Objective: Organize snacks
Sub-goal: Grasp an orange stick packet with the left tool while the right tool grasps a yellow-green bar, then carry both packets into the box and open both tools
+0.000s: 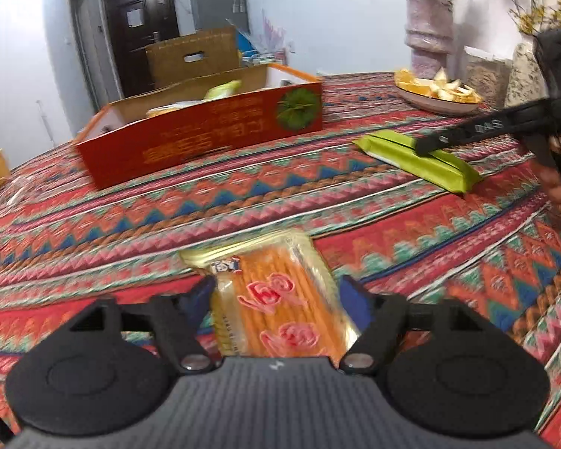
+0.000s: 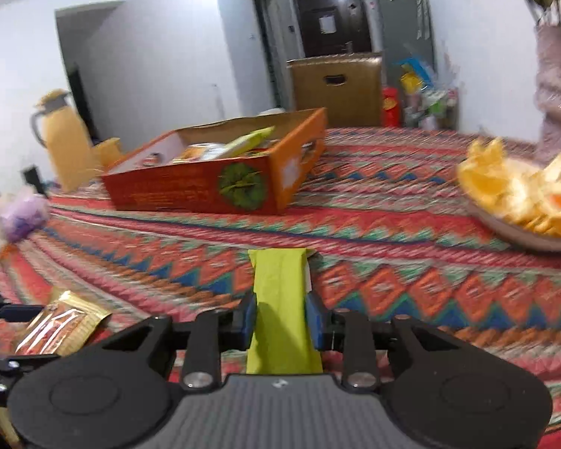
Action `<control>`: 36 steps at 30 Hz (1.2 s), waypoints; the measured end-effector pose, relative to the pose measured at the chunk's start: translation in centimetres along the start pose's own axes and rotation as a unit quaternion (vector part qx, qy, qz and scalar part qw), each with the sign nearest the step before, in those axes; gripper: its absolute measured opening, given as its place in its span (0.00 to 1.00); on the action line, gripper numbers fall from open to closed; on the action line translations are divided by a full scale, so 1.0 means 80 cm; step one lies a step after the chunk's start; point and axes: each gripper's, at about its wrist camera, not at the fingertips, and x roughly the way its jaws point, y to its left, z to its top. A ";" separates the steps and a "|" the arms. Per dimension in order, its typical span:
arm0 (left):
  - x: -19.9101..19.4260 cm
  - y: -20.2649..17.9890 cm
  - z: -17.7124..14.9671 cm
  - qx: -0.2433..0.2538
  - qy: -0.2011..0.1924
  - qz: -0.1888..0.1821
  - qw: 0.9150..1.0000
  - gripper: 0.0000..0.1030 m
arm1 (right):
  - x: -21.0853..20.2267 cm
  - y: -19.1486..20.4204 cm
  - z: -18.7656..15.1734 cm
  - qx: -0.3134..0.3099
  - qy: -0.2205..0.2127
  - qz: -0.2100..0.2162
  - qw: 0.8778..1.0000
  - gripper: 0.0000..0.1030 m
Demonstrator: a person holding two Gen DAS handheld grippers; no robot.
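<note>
My left gripper (image 1: 276, 295) has its blue-padded fingers on both sides of a clear packet of orange biscuit sticks (image 1: 280, 299); the pads look pressed against it. My right gripper (image 2: 280, 318) is shut on a lime-green snack packet (image 2: 280, 299), which also shows in the left wrist view (image 1: 419, 159) lying low over the patterned tablecloth (image 1: 243, 194). The biscuit packet shows at the left of the right wrist view (image 2: 61, 327). A red and orange cardboard box (image 1: 205, 138) with several snacks inside stands at the back of the table (image 2: 213, 176).
A plate of orange slices (image 1: 437, 91) sits at the back right, also in the right wrist view (image 2: 523, 202). A pink vase (image 1: 428, 33) stands behind it. A yellow thermos jug (image 2: 61, 138) and a purple bag (image 2: 22, 215) are at the far left.
</note>
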 end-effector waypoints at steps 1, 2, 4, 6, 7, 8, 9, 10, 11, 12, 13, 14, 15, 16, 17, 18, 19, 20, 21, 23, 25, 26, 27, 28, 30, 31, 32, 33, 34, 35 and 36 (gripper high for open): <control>-0.004 0.010 -0.003 -0.010 0.007 0.020 1.000 0.86 | 0.001 0.010 -0.003 0.005 0.006 0.003 1.000 0.27; -0.008 0.021 -0.005 -0.024 0.011 0.039 0.999 0.87 | -0.001 0.028 -0.007 -0.005 0.009 -0.004 1.000 0.27; -0.019 0.031 -0.007 -0.054 0.014 0.062 0.996 0.87 | -0.005 0.073 -0.018 -0.038 0.018 -0.012 0.999 0.30; -0.032 0.033 -0.010 -0.089 0.000 0.054 0.995 0.93 | -0.008 0.109 -0.028 -0.055 0.026 -0.005 0.998 0.32; -0.037 0.029 -0.011 -0.098 -0.007 0.039 0.994 0.95 | -0.009 0.124 -0.032 -0.066 0.027 -0.003 0.997 0.39; -0.038 0.023 -0.012 -0.103 -0.008 0.029 0.994 0.97 | -0.008 0.136 -0.034 -0.071 0.026 -0.005 0.997 0.50; -0.038 0.017 -0.014 -0.105 -0.005 0.027 0.994 0.97 | -0.005 0.144 -0.036 -0.074 0.026 -0.008 0.997 0.54; -0.034 0.011 -0.015 -0.102 -0.001 0.031 0.994 0.98 | 0.001 0.150 -0.037 -0.074 0.030 -0.013 0.997 0.56; -0.026 0.003 -0.016 -0.097 0.008 0.045 0.994 1.00 | 0.008 0.153 -0.037 -0.068 0.034 -0.022 0.997 0.56; -0.019 -0.001 -0.019 -0.096 0.014 0.059 0.994 1.00 | 0.015 0.156 -0.036 -0.060 0.035 -0.032 0.997 0.56; -0.010 -0.006 -0.021 -0.092 0.021 0.073 0.993 1.00 | 0.020 0.160 -0.038 -0.064 0.036 -0.037 0.997 0.54; -0.010 -0.009 -0.022 -0.094 0.007 0.079 0.992 1.00 | 0.023 0.164 -0.039 -0.071 0.039 -0.044 0.996 0.49; -0.008 -0.010 -0.023 -0.088 0.005 0.078 0.993 0.94 | 0.025 0.169 -0.041 -0.081 0.042 -0.057 0.994 0.42; -0.009 -0.009 -0.025 -0.083 -0.001 0.075 0.994 0.86 | 0.023 0.174 -0.043 -0.092 0.038 -0.071 0.993 0.36; -0.013 -0.008 -0.026 -0.082 -0.009 0.070 0.994 0.70 | 0.018 0.175 -0.045 -0.088 0.038 -0.071 0.993 0.35; -0.016 -0.006 -0.028 -0.082 -0.010 0.067 0.994 0.59 | 0.011 0.175 -0.047 -0.071 0.039 -0.064 0.995 0.35; -0.020 -0.005 -0.030 -0.082 -0.012 0.069 0.994 0.52 | 0.004 0.175 -0.049 -0.061 0.036 -0.059 0.996 0.34; -0.025 -0.002 -0.033 -0.083 -0.013 0.070 0.994 0.48 | -0.004 0.178 -0.054 -0.054 0.032 -0.057 0.996 0.32; -0.028 0.003 -0.035 -0.088 -0.014 0.068 0.994 0.44 | -0.015 0.182 -0.059 -0.048 0.026 -0.060 0.997 0.32; -0.042 0.013 -0.040 -0.098 -0.017 0.056 0.993 0.40 | -0.034 0.185 -0.070 -0.030 0.014 -0.059 0.998 0.32; -0.053 0.019 -0.044 -0.100 -0.022 0.048 0.994 0.36 | -0.051 0.188 -0.081 -0.001 0.007 -0.054 0.998 0.32; -0.060 0.021 -0.046 -0.099 -0.026 0.045 0.994 0.36 | -0.056 0.190 -0.085 0.007 0.003 -0.054 0.998 0.32; -0.063 0.023 -0.045 -0.098 -0.030 0.043 0.994 0.36 | -0.063 0.193 -0.089 0.013 -0.001 -0.056 0.998 0.32; -0.068 0.025 -0.044 -0.097 -0.034 0.040 0.994 0.36 | -0.064 0.196 -0.091 0.015 -0.003 -0.057 0.998 0.32; -0.072 0.030 -0.040 -0.097 -0.038 0.035 0.994 0.36 | -0.066 0.201 -0.092 0.010 -0.006 -0.063 0.998 0.32; -0.074 0.033 -0.037 -0.100 -0.037 0.031 0.994 0.36 | -0.065 0.203 -0.090 0.007 -0.006 -0.067 0.998 0.32; -0.076 0.038 -0.033 -0.106 -0.039 0.025 0.993 0.35 | -0.064 0.204 -0.088 0.007 -0.006 -0.069 0.998 0.32; -0.080 0.044 -0.028 -0.111 -0.044 0.018 0.993 0.35 | -0.064 0.206 -0.085 0.007 -0.008 -0.069 0.998 0.32; -0.083 0.049 -0.024 -0.113 -0.048 0.014 0.992 0.35 | -0.064 0.207 -0.081 0.007 -0.011 -0.067 0.998 0.32; -0.086 0.056 -0.017 -0.116 -0.055 0.012 0.992 0.35 | -0.066 0.206 -0.075 0.008 -0.016 -0.063 0.998 0.32; -0.089 0.064 -0.010 -0.118 -0.061 0.009 0.991 0.35 | -0.069 0.207 -0.068 0.007 -0.022 -0.058 0.998 0.32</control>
